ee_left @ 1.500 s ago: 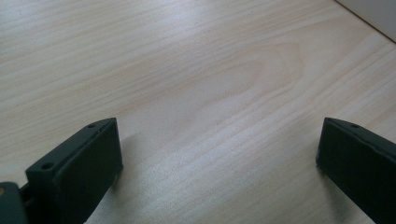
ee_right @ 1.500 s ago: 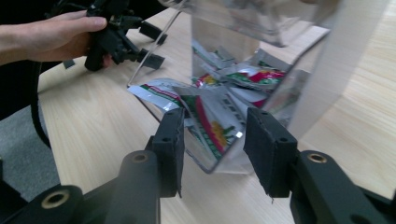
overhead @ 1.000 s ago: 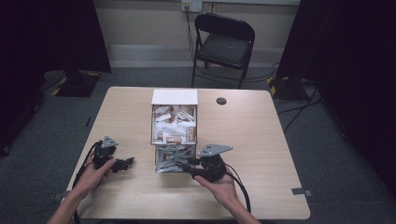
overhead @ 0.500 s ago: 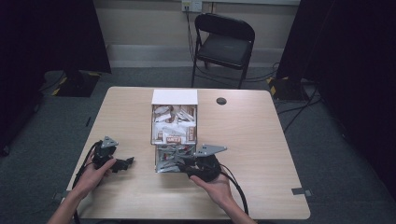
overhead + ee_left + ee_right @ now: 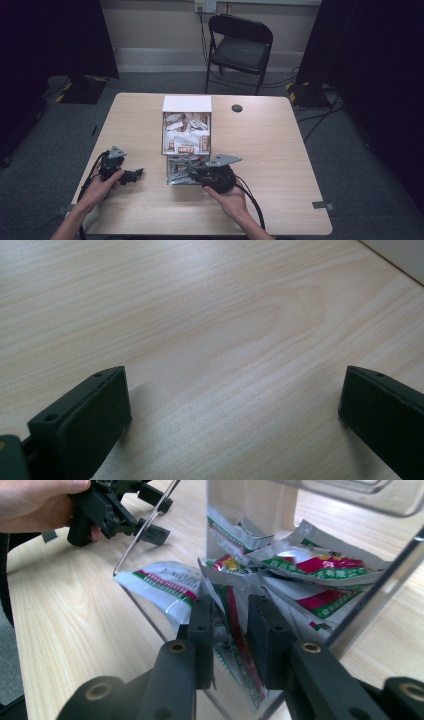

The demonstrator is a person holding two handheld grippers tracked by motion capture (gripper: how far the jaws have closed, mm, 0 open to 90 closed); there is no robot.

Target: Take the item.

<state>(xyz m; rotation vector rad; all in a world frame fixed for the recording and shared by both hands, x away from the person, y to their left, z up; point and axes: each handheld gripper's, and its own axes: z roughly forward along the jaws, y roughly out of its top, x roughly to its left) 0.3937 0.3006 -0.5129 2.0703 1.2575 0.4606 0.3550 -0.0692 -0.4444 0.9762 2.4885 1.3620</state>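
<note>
A clear plastic dispenser box (image 5: 186, 131) with a white back panel stands mid-table, full of sachets. More sachets (image 5: 320, 565) lie spilled in its low front tray. My right gripper (image 5: 186, 174) reaches into that tray from the right. In the right gripper view its jaws (image 5: 231, 614) are shut on a green, red and white sachet (image 5: 246, 672) standing on edge. My left gripper (image 5: 136, 173) rests on the table to the left of the box, held in a hand. It stands open over bare wood (image 5: 235, 390) and also appears far off in the right gripper view (image 5: 157, 516).
A small black round disc (image 5: 237, 108) lies on the table behind and to the right of the box. A black folding chair (image 5: 239, 47) stands beyond the far edge. Cables trail from both grippers toward the near edge.
My right gripper has slid a little to the left, deeper into the box's front tray. The left gripper has stayed where it was.
</note>
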